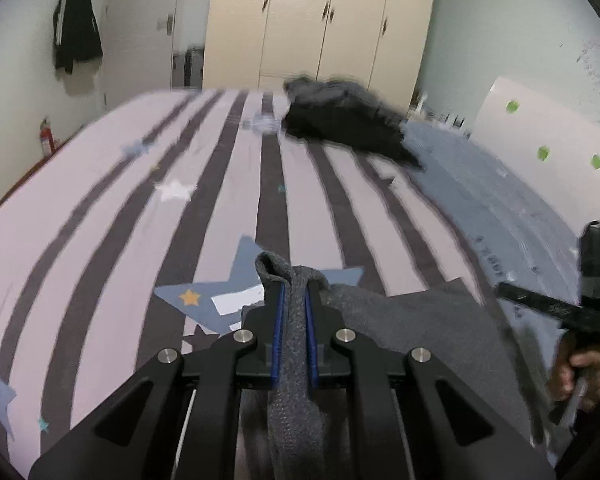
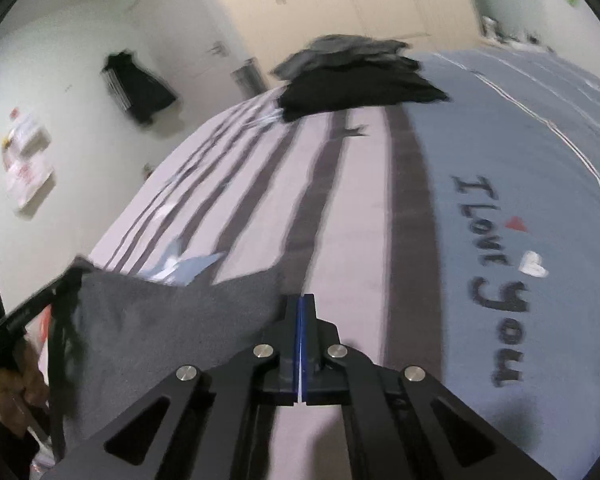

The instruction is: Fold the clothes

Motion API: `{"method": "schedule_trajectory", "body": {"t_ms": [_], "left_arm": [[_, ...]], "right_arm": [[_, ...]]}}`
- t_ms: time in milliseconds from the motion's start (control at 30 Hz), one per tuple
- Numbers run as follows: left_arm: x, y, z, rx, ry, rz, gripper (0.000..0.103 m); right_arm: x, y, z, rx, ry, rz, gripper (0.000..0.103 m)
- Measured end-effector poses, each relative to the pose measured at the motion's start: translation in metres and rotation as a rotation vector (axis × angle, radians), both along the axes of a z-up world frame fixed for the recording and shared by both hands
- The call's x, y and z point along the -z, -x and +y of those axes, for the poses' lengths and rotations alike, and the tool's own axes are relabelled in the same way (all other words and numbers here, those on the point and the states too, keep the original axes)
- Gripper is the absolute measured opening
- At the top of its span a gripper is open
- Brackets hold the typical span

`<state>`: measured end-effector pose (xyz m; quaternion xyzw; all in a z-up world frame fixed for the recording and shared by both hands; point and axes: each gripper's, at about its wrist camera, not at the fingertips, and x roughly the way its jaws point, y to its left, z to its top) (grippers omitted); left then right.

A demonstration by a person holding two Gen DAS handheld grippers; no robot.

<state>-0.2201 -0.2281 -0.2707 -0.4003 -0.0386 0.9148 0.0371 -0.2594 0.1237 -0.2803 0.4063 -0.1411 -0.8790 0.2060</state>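
Motion blur softens the dark clothes pile [image 1: 348, 124] at the bed's far edge, leaving separate garments impossible to tell apart. The grey garment [image 1: 296, 360] runs out of the left wrist view's bottom edge. In the right wrist view its far corner [image 2: 64, 320] smears against a blurred hand [image 2: 16, 392].

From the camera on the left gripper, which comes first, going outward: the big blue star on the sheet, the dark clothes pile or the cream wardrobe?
1. Big blue star, just past the left gripper, which pinches grey cloth.
2. Dark clothes pile, far across the bed, right of centre.
3. Cream wardrobe, against the back wall.
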Motion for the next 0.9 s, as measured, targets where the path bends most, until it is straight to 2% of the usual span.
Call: {"method": "schedule_trajectory", "body": {"t_ms": [33, 100, 167, 200, 233, 333, 400, 467, 533, 600, 667, 733, 833, 900], "left_arm": [[0.013, 0.007, -0.001, -0.008, 0.01, -0.053, 0.009], [0.037, 0.018, -0.005, -0.022, 0.02, -0.148, 0.013], [0.034, 0.011, -0.012, -0.039, 0.004, -0.125, 0.021], [0.03, 0.006, -0.016, -0.052, -0.005, -0.107, 0.03], [0.027, 0.001, -0.021, -0.065, -0.013, -0.089, 0.038], [0.014, -0.017, -0.036, -0.117, -0.056, -0.031, 0.056], [0.004, -0.031, -0.043, -0.143, -0.064, 0.015, 0.058], [-0.001, -0.042, -0.04, -0.157, 0.0, 0.049, 0.059], [0.0, -0.045, -0.037, -0.139, 0.04, 0.063, 0.059], [0.005, -0.038, -0.034, -0.14, 0.077, 0.047, 0.059], [0.007, -0.027, -0.034, -0.125, 0.046, 0.033, 0.059], [0.01, -0.017, -0.03, -0.06, -0.02, -0.001, 0.059], [0.017, -0.005, -0.017, -0.031, 0.034, -0.022, 0.059], [0.022, 0.009, -0.02, -0.076, 0.077, -0.026, 0.059]], "right_arm": [[0.003, 0.003, 0.003, -0.003, 0.036, -0.026, 0.0], [0.0, 0.002, -0.005, -0.041, 0.006, -0.024, 0.0], [-0.008, -0.008, -0.021, -0.118, -0.04, 0.005, 0.007], [-0.008, -0.011, -0.028, -0.145, -0.07, 0.002, 0.013], [-0.008, -0.015, -0.037, -0.179, -0.092, -0.005, 0.026], [-0.016, -0.029, -0.046, -0.219, -0.093, 0.064, 0.029], [-0.022, -0.036, -0.048, -0.237, -0.06, 0.096, 0.029], [-0.027, -0.045, -0.055, -0.274, -0.038, 0.127, 0.03], [-0.023, -0.052, -0.07, -0.312, -0.07, 0.13, 0.03], [-0.012, -0.052, -0.082, -0.325, -0.151, 0.134, 0.03], [-0.001, -0.05, -0.087, -0.305, -0.204, 0.136, 0.029], [0.006, -0.052, -0.081, -0.284, -0.185, 0.115, 0.028], [0.011, -0.053, -0.079, -0.265, -0.187, 0.116, 0.028], [0.014, -0.053, -0.081, -0.259, -0.214, 0.132, 0.028]]}}
